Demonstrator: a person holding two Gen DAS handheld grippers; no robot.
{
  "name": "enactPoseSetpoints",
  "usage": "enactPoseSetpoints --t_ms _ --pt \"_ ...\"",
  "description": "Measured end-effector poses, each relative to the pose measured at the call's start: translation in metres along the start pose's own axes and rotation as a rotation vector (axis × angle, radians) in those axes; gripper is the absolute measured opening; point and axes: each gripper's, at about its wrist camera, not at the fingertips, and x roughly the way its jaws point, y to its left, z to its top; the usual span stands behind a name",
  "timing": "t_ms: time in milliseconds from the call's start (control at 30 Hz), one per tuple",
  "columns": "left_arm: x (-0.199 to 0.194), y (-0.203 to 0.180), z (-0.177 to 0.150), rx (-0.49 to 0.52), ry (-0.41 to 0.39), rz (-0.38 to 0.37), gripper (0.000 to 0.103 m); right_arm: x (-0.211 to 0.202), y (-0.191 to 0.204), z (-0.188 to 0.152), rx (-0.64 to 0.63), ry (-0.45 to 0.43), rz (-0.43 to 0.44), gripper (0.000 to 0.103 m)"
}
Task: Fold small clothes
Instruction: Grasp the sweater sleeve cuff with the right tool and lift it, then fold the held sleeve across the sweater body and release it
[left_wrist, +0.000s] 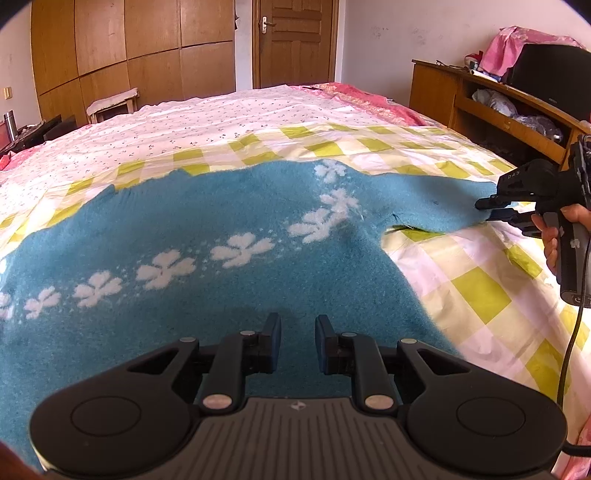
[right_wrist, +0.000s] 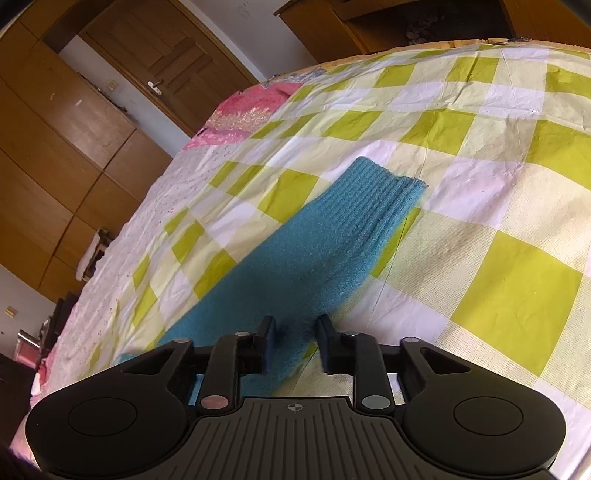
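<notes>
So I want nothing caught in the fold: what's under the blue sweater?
The blue sweater lies on a green-checked sheet, which shows all around it, sleeve included. Whatever is directly beneath the knit is covered and cannot be seen.

We're in a home bedroom: big bed (left_wrist: 480, 295) with checked sheet, wooden wardrobe (left_wrist: 129, 48) far left, door (left_wrist: 295, 40) beyond.

The blue sweater (left_wrist: 184, 229) runs off the left edge of view. Its sleeve (right_wrist: 332, 236) disappears beneath the right gripper (right_wrist: 295, 332).
</notes>
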Motion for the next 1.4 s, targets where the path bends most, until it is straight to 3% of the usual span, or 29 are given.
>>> enactPoseSetpoints --t_ms 333,567,800,933,1067,1133,1400 --pt "-0.020 0.022 -0.017 -0.031 0.003 0.026 0.027 -0.036 0.037 -0.002 -0.109 -0.095 0.118 0.011" --pt "-0.052 0.061 -0.041 -0.079 -0.013 0.044 0.027 -0.071 0.110 -0.035 -0.363 -0.160 0.198 0.010" --pt "-0.088 0.108 -0.068 -0.137 -0.074 0.059 0.027 -0.082 0.242 -0.133 -0.835 -0.192 0.264 0.010" --pt "-0.099 0.132 -0.085 -0.162 -0.108 0.077 0.028 -0.061 0.294 -0.214 -1.094 -0.123 0.286 0.010" --pt "-0.103 0.150 -0.104 -0.167 -0.125 0.095 0.028 -0.032 0.309 -0.290 -1.291 -0.026 0.250 0.010" --pt "-0.104 0.159 -0.113 -0.183 -0.132 0.086 0.028 -0.024 0.309 -0.318 -1.394 -0.036 0.214 0.013" --pt "-0.107 0.184 -0.131 -0.248 -0.170 0.043 0.028 -0.027 0.324 -0.353 -1.546 -0.096 0.154 0.019"
